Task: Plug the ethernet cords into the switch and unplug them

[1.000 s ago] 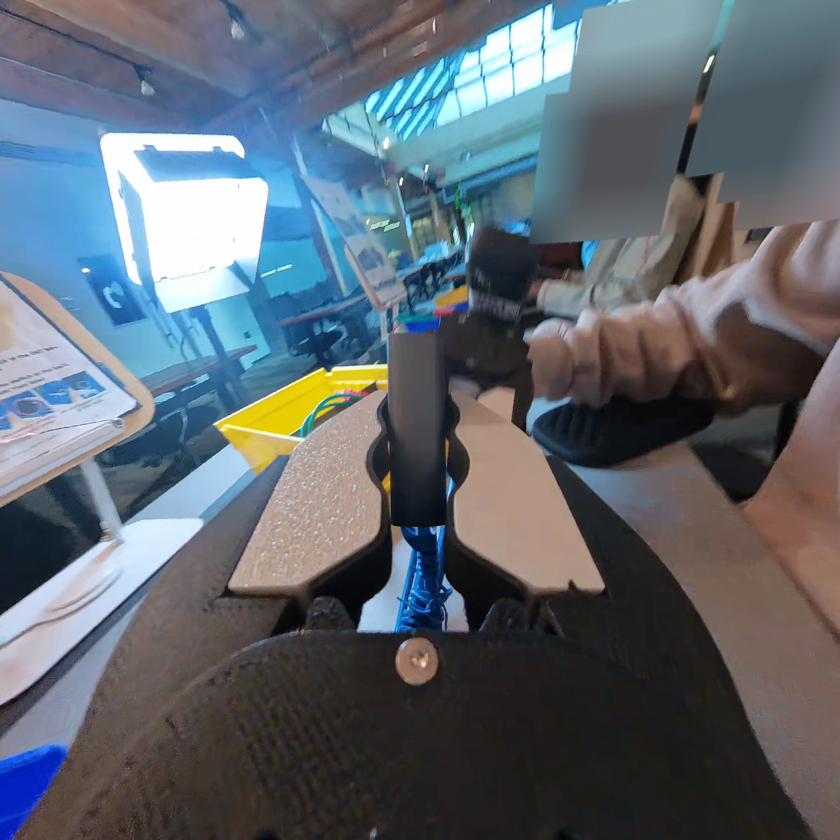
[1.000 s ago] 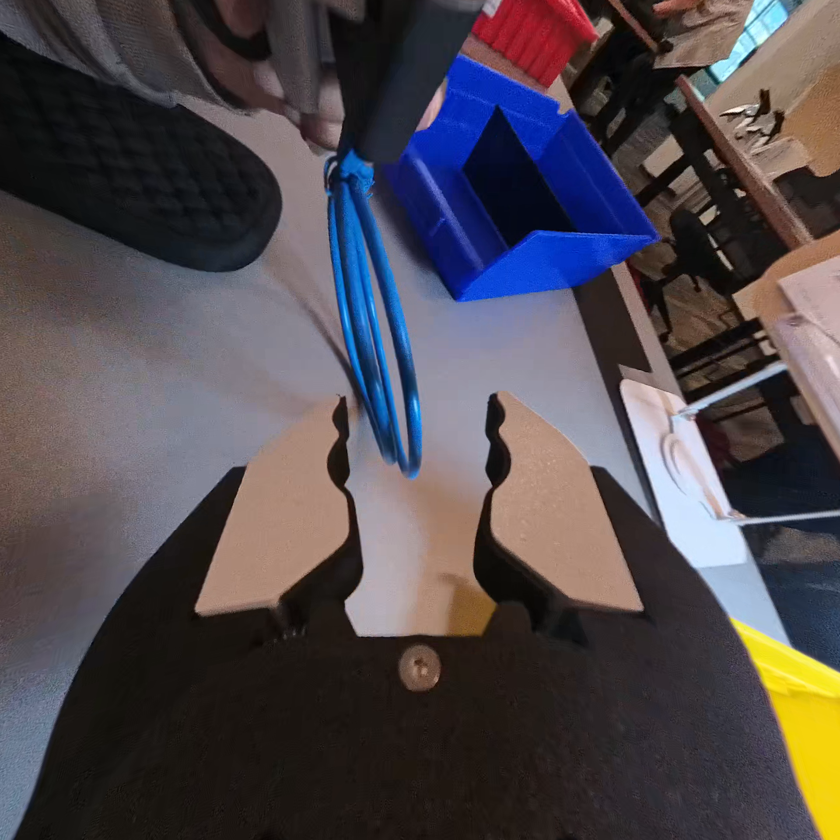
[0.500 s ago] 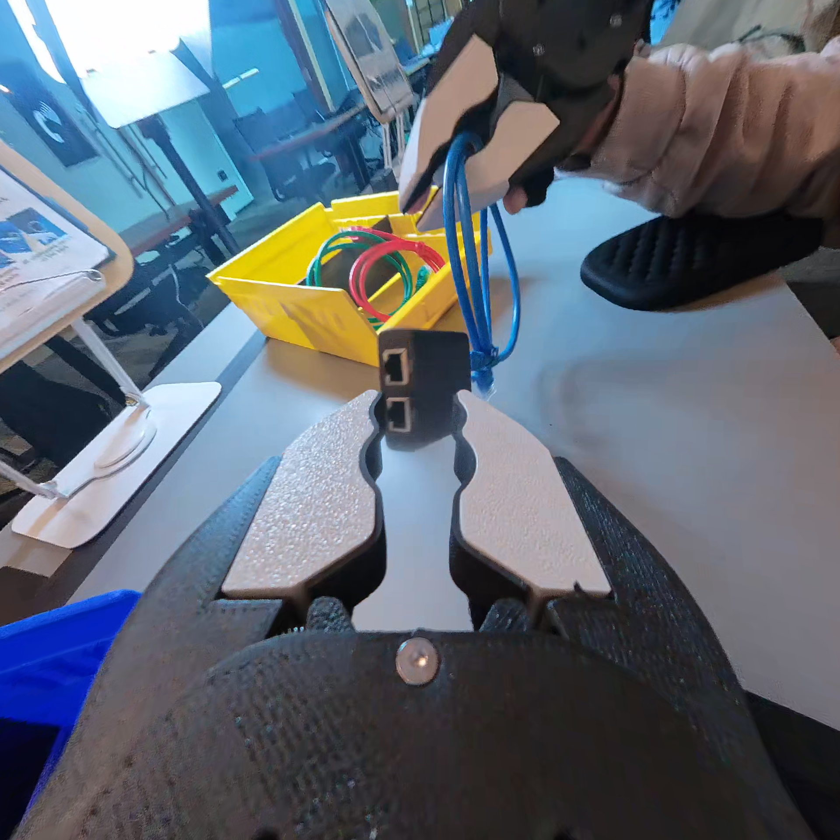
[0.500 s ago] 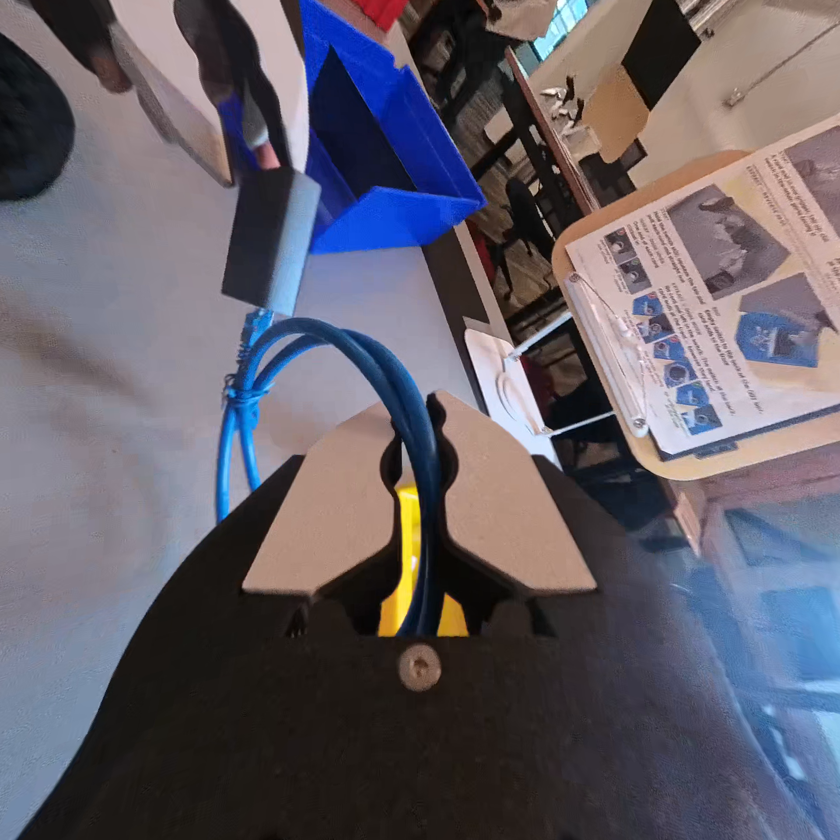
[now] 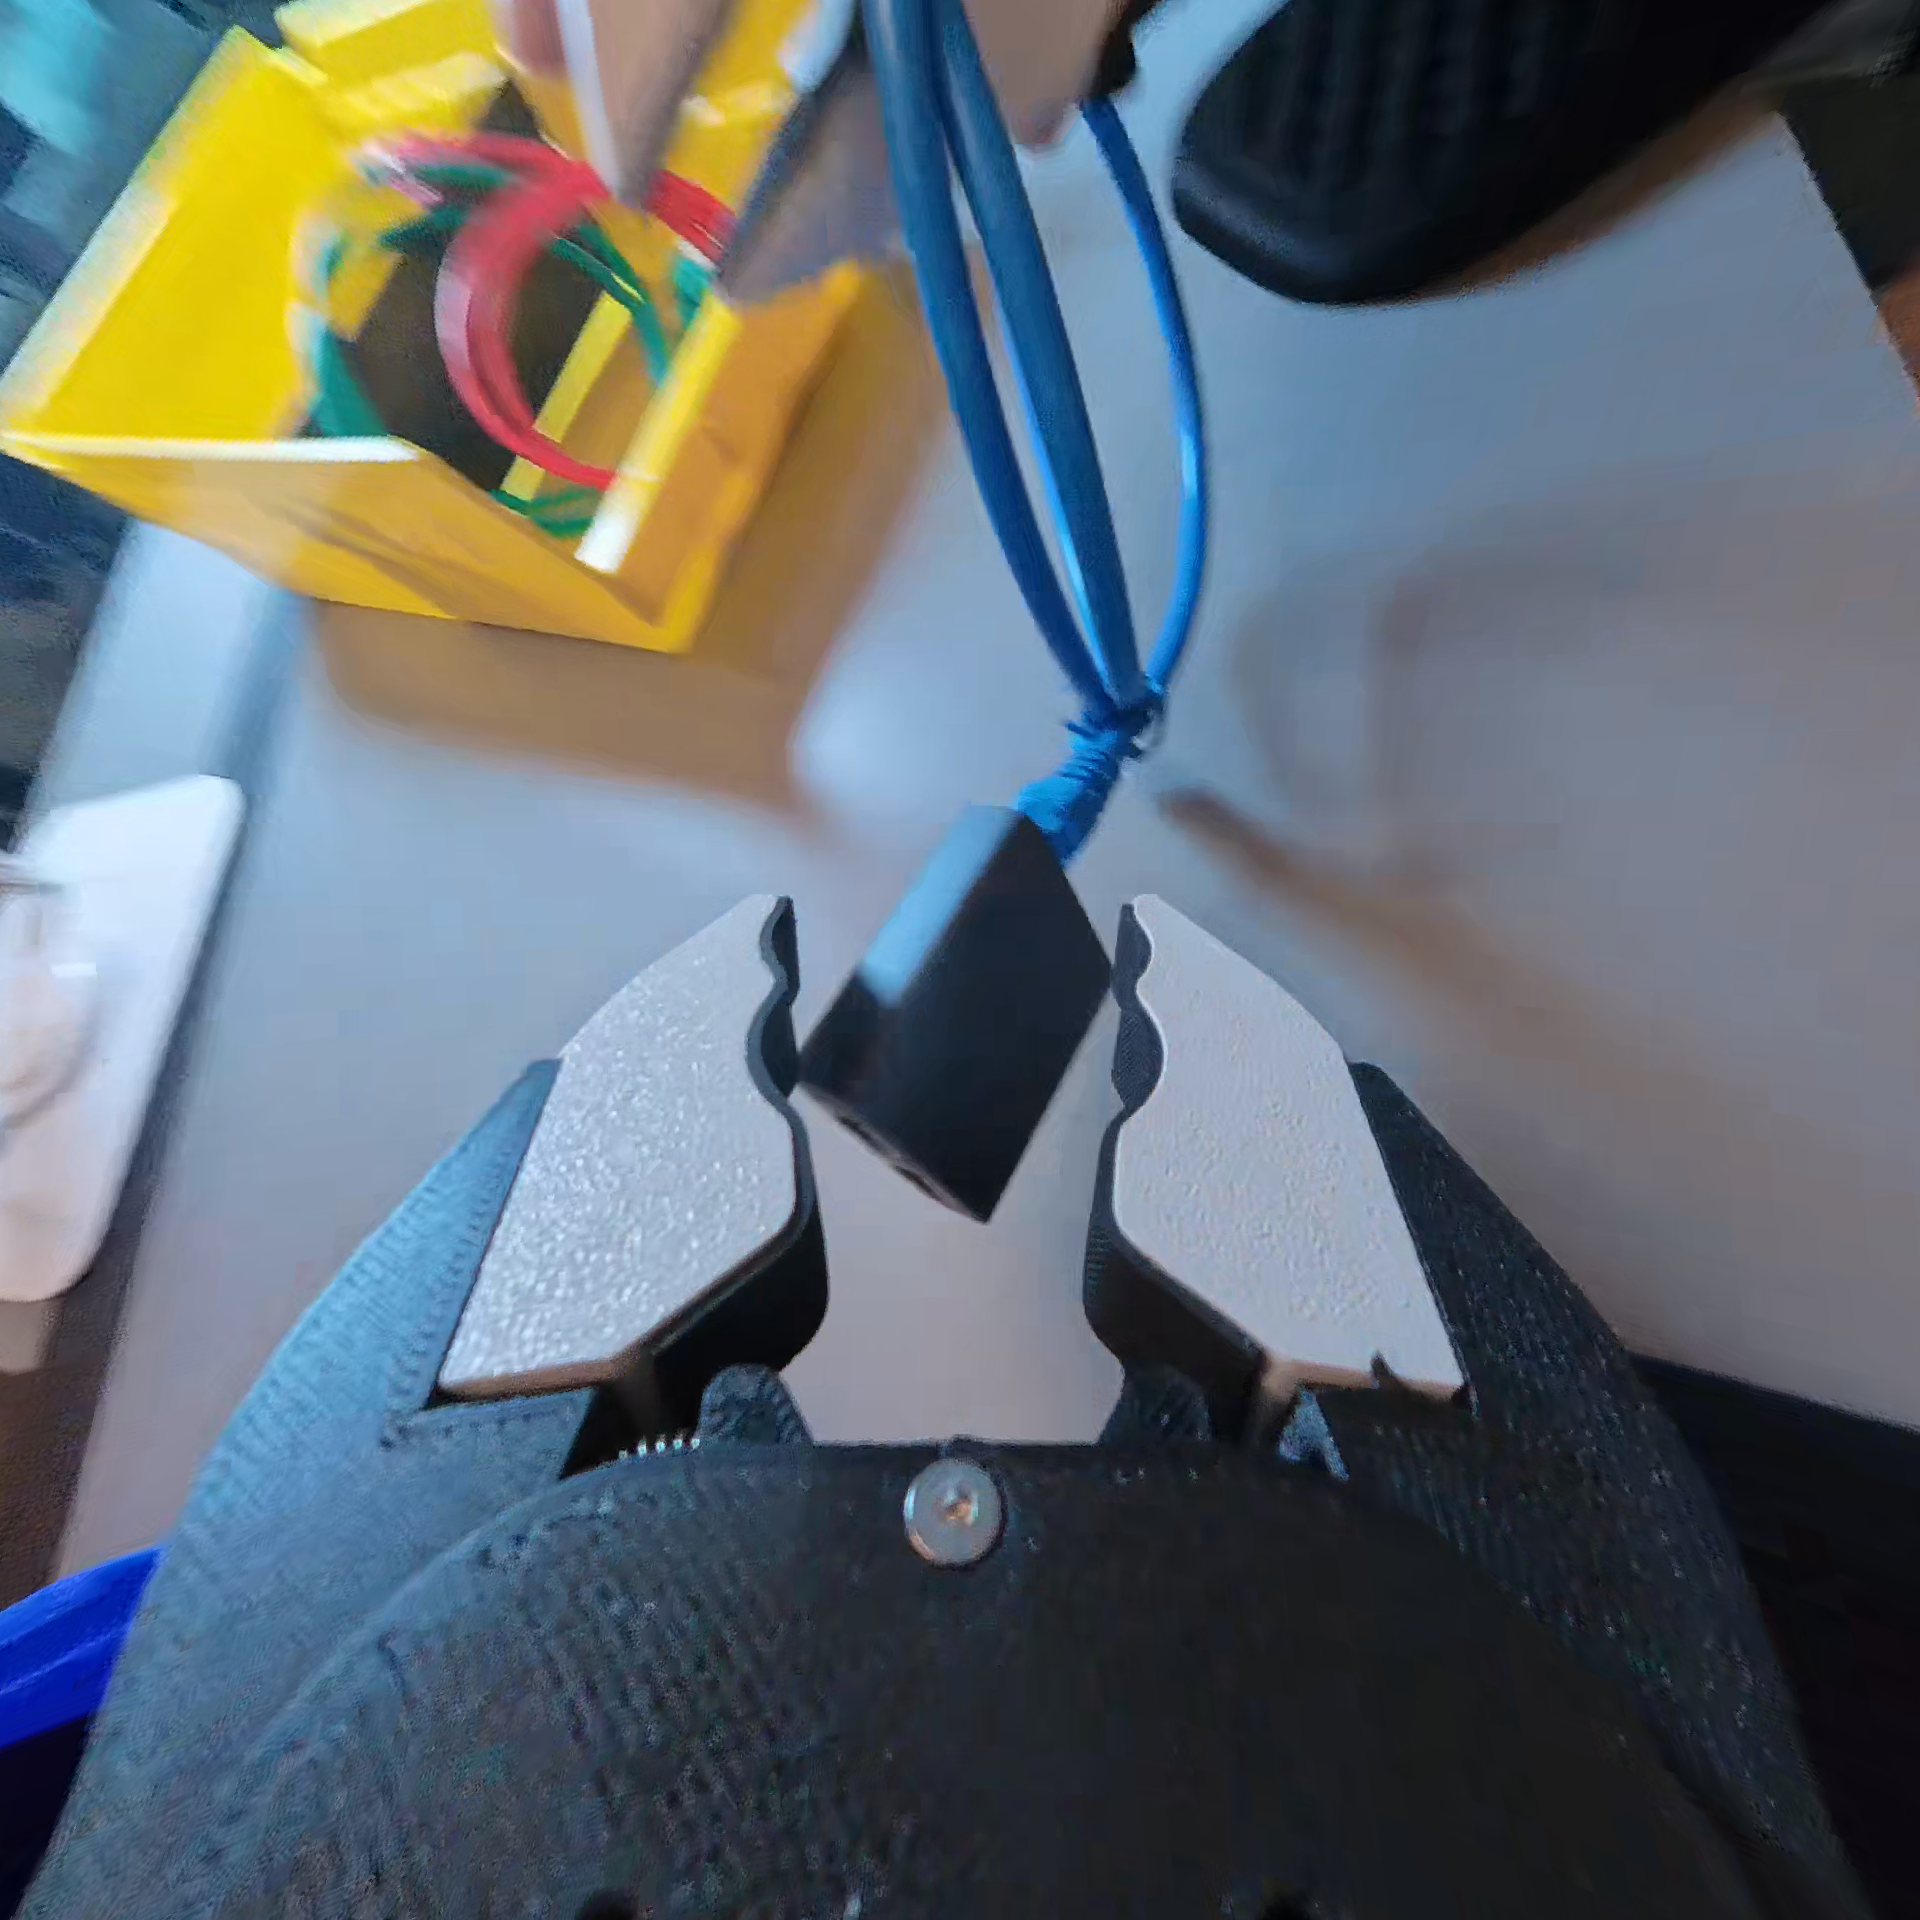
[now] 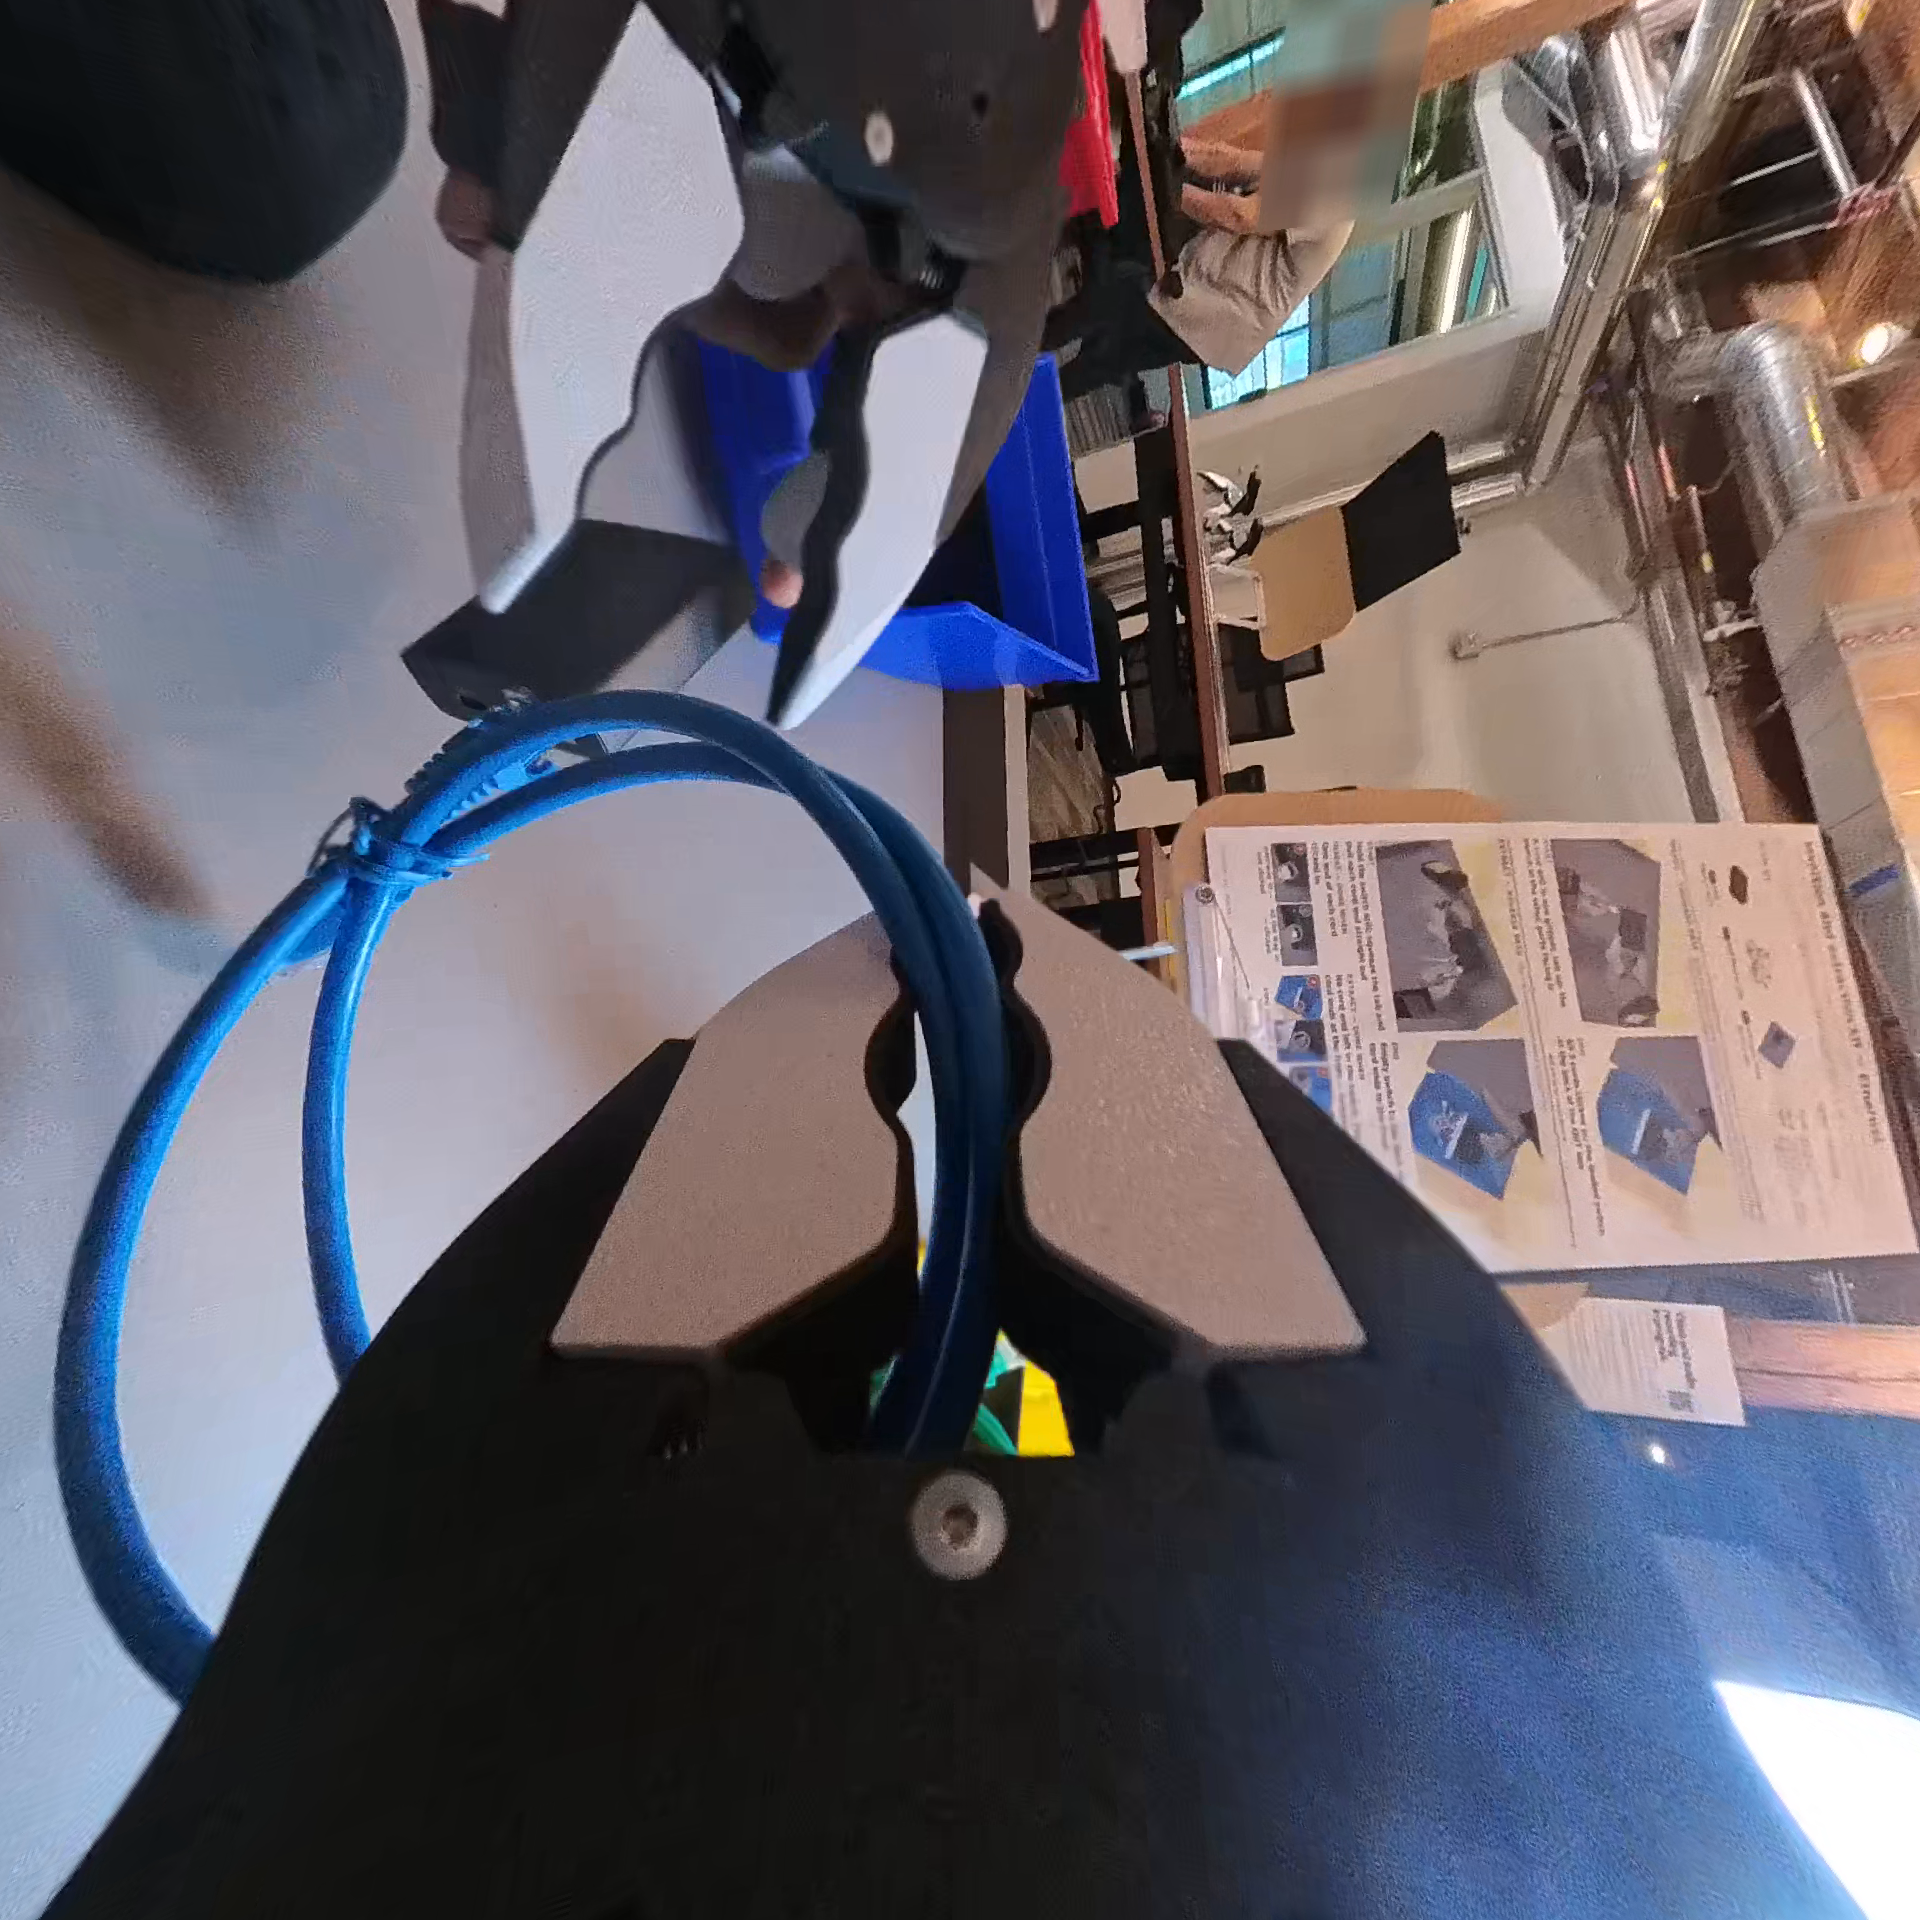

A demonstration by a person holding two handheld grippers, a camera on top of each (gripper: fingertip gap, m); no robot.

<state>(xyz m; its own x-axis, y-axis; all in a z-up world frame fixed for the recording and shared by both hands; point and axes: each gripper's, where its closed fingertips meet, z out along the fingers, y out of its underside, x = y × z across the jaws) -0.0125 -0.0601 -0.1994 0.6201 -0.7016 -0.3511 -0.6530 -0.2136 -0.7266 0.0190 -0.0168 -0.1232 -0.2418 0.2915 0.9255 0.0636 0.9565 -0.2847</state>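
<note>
In the left wrist view my left gripper is open. The black switch hangs tilted between its fingers, and the pads do not press on it. A coiled blue ethernet cord, tied with a twist tie, is plugged into the switch's far end and rises out of the top of the frame. In the right wrist view my right gripper is shut on the loops of the blue cord. The switch shows beyond it, at the spread fingers of the left gripper.
A yellow bin with red and green cords sits at the far left of the grey table. A black pad lies far right. A blue bin stands at the table edge, near a sheet on a stand.
My right gripper closed on the blue cord's loops and lifted them. My left gripper's jaws opened off the switch, which now hangs tilted from the cord between the spread fingers.
</note>
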